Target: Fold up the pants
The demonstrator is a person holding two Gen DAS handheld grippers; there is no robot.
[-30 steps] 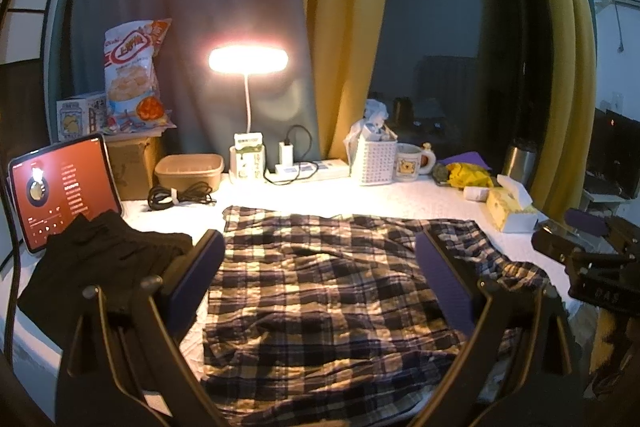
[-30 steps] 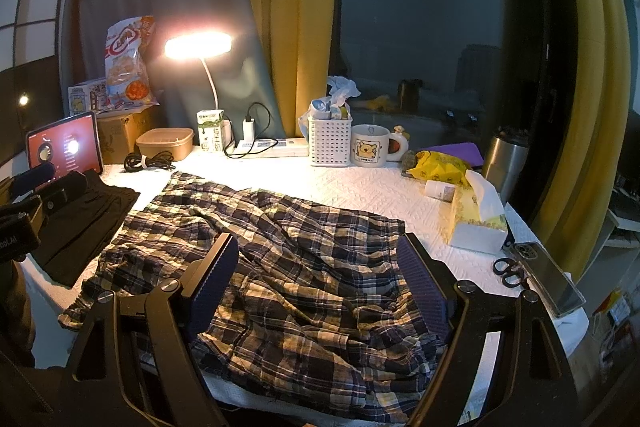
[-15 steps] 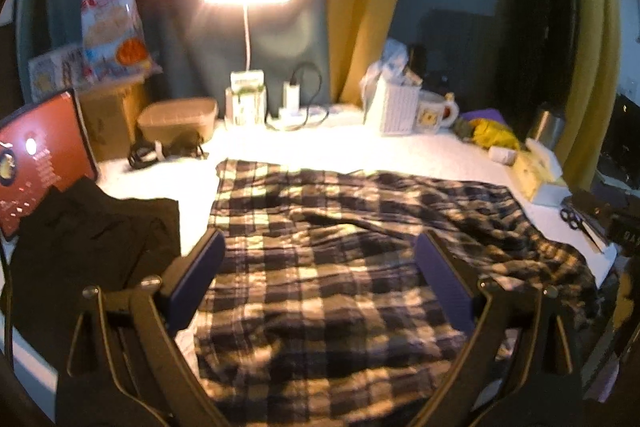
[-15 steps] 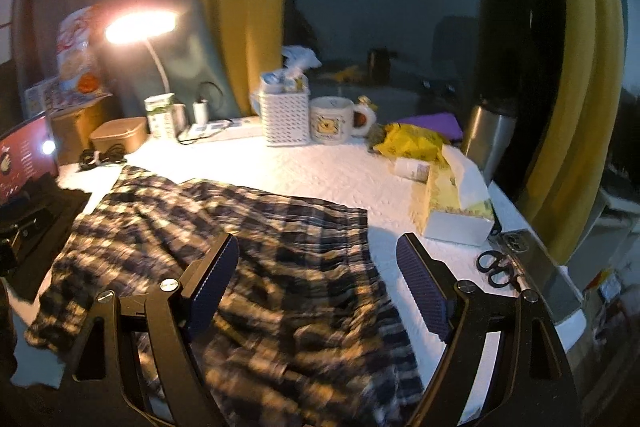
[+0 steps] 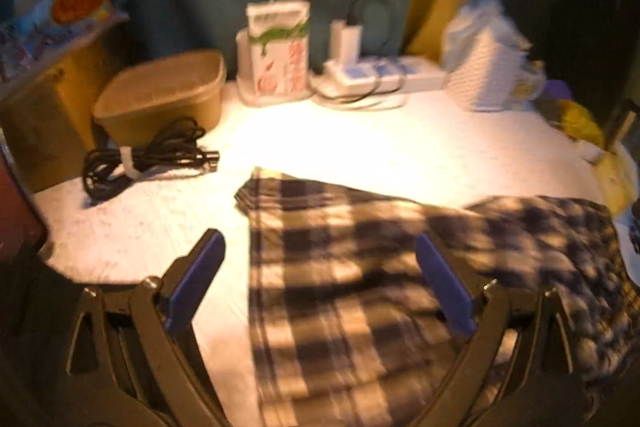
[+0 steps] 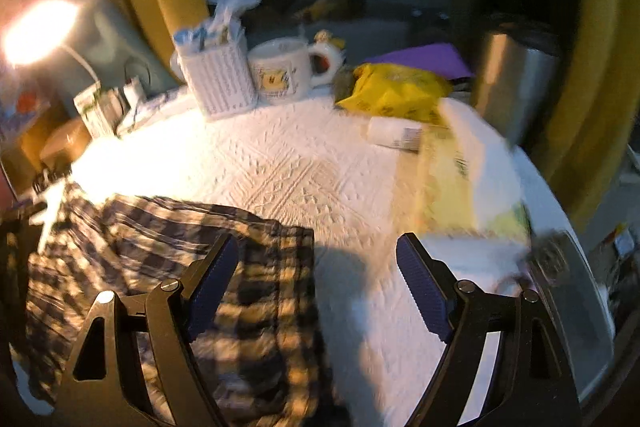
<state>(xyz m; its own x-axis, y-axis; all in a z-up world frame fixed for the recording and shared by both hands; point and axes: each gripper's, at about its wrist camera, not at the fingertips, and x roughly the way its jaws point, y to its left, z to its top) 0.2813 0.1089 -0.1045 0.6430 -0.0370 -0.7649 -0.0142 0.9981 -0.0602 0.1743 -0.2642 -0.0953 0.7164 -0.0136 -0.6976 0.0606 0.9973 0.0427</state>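
Plaid pants [image 5: 352,267] in dark blue and cream lie spread on the white textured table cover [image 5: 360,151]. My left gripper [image 5: 320,279] hovers open over their far left corner, blue pads apart, with nothing between them. In the right wrist view the same plaid pants [image 6: 192,267] fill the lower left. My right gripper [image 6: 316,287] is open above their right edge; its left finger is over the cloth and its right finger over bare table cover [image 6: 288,163]. Both views are blurred by motion.
Along the back stand a brown tub [image 5: 160,95], a coiled black cable [image 5: 148,159], a carton [image 5: 276,51], a power strip [image 5: 380,75] and a white basket [image 6: 216,75]. A mug [image 6: 284,67], yellow bag [image 6: 396,91], tissue box [image 6: 464,179] and steel flask [image 6: 516,75] crowd the right.
Both grippers have dropped and moved forward, closer to the pants and table. The left now looks at the far left corner, the right at the right edge. Both stay open.
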